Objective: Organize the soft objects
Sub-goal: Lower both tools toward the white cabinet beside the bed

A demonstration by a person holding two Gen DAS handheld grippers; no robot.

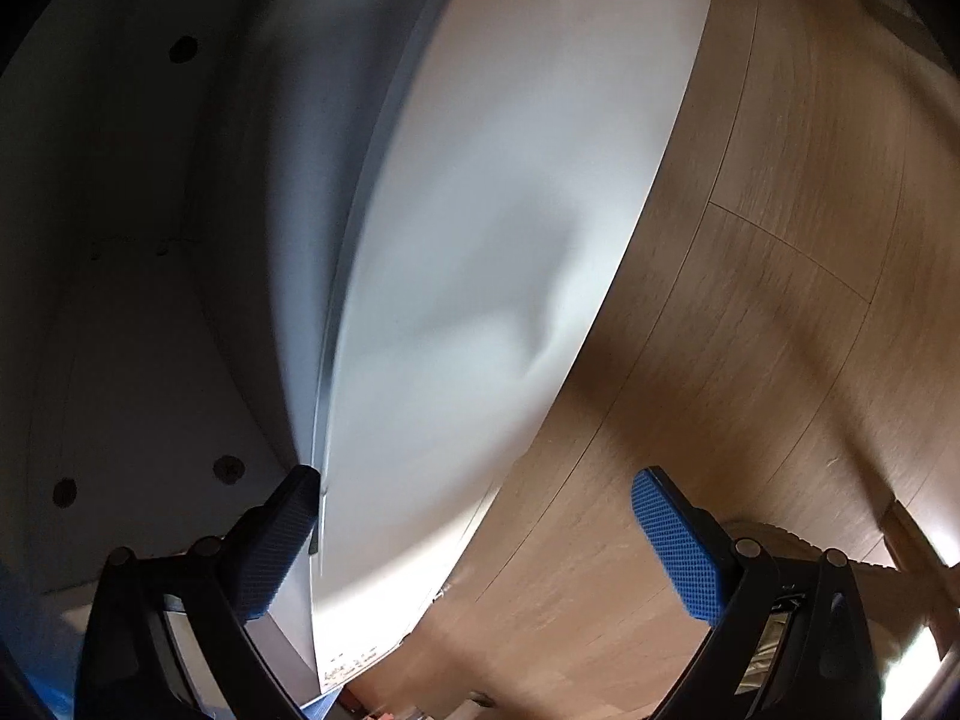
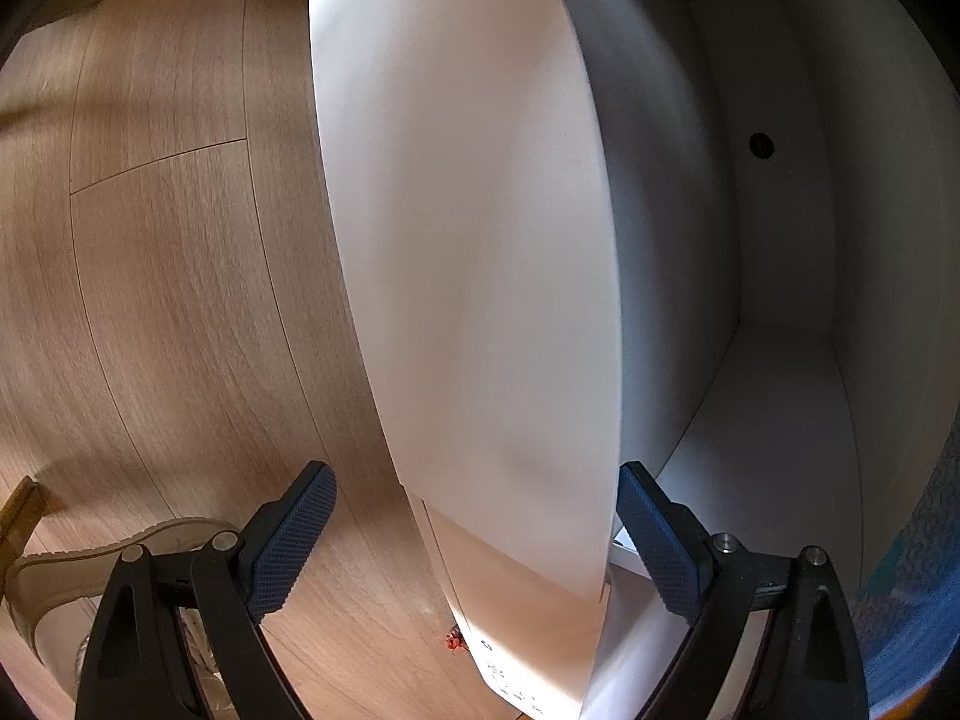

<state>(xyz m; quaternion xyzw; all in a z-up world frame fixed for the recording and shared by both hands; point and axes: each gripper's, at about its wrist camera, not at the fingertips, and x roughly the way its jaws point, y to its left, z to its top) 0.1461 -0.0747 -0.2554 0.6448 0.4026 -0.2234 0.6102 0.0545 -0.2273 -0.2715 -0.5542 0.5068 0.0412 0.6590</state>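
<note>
A white drawer front panel [image 1: 492,228] fills the middle of the left wrist view, with the pale inside of the drawer [image 1: 138,330] to its left. My left gripper [image 1: 480,534] is open, its fingers on either side of the panel's top edge. In the right wrist view the same white panel [image 2: 480,276] stands between the open fingers of my right gripper [image 2: 477,531], with the bare drawer interior [image 2: 774,408] to its right. No soft object is clearly in view except a blue patterned fabric edge [image 2: 918,588] at the far right.
Wooden plank floor [image 1: 780,300] lies beside the drawer and also shows in the right wrist view [image 2: 168,276]. A beige shoe [image 2: 54,576] stands on the floor at lower left. A small red scrap [image 2: 454,642] lies by the panel's base.
</note>
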